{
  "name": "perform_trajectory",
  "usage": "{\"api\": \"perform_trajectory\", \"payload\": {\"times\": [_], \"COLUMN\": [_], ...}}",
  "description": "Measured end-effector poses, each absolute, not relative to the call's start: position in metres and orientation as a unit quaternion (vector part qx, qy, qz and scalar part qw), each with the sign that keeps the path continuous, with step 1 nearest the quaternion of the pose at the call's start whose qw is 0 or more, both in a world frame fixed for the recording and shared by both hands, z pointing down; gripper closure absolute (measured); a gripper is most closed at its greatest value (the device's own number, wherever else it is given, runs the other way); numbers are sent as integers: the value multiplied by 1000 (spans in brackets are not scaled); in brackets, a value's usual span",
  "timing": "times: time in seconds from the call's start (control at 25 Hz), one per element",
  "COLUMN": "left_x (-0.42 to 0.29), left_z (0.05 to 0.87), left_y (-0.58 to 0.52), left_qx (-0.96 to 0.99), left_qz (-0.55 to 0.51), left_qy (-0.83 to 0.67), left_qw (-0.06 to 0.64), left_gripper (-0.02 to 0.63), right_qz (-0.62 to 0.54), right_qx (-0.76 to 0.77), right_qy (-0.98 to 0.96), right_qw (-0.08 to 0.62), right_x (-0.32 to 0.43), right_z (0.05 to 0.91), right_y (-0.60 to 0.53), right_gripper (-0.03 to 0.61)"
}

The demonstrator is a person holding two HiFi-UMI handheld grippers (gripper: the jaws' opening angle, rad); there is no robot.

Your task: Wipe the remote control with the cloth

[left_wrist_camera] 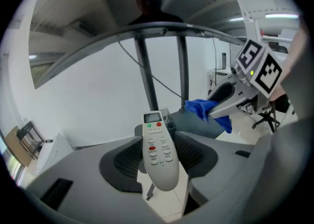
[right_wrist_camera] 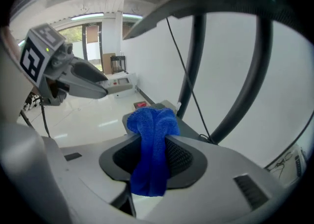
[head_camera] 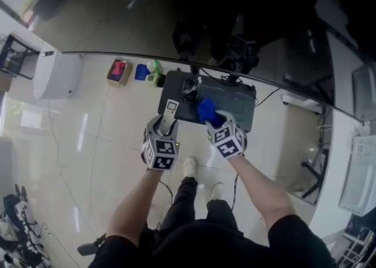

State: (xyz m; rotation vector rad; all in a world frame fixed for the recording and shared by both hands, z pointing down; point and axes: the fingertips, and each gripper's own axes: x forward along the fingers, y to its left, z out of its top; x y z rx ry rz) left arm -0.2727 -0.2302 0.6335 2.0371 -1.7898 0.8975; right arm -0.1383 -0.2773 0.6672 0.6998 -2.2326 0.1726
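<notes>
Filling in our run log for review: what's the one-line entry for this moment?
left gripper: shut on remote control | right gripper: shut on cloth | cloth and remote control: apart | wiping: not yet begun

White on the remote control (left_wrist_camera: 158,156), with pale grey keys, a green and a red button up top, another red one below. Bright blue, towel-looped, on the cloth (right_wrist_camera: 149,120). Matte grey on the left gripper (left_wrist_camera: 159,142) and right gripper (right_wrist_camera: 152,152), black ribbing on the pads (left_wrist_camera: 125,159). Black squares on white across the marker cubes (head_camera: 160,154). Dark grey on the table (head_camera: 241,105).
</notes>
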Motion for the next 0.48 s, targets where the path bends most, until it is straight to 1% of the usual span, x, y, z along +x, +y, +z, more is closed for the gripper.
{"api": "perform_trajectory", "payload": {"times": [0.16, 0.28, 0.4, 0.48], "left_x": [-237, -204, -165, -139], "left_z": [580, 546, 518, 503], "left_y": [-203, -176, -143, -119], "left_qx": [723, 735, 742, 745], "left_qz": [315, 315, 321, 330], "left_qy": [-609, -598, -588, -580], "left_qw": [84, 48, 17, -2], "left_gripper": [405, 405, 405, 405], "right_qz": [33, 4, -23, -37], "right_qx": [246, 211, 169, 136], "right_qy": [-912, -932, -944, -947], "right_qw": [327, 296, 282, 288], "right_x": [-136, -129, -115, -105], "right_z": [571, 514, 473, 458], "right_y": [-233, -188, -140, -109], "right_gripper": [434, 436, 438, 439]}}
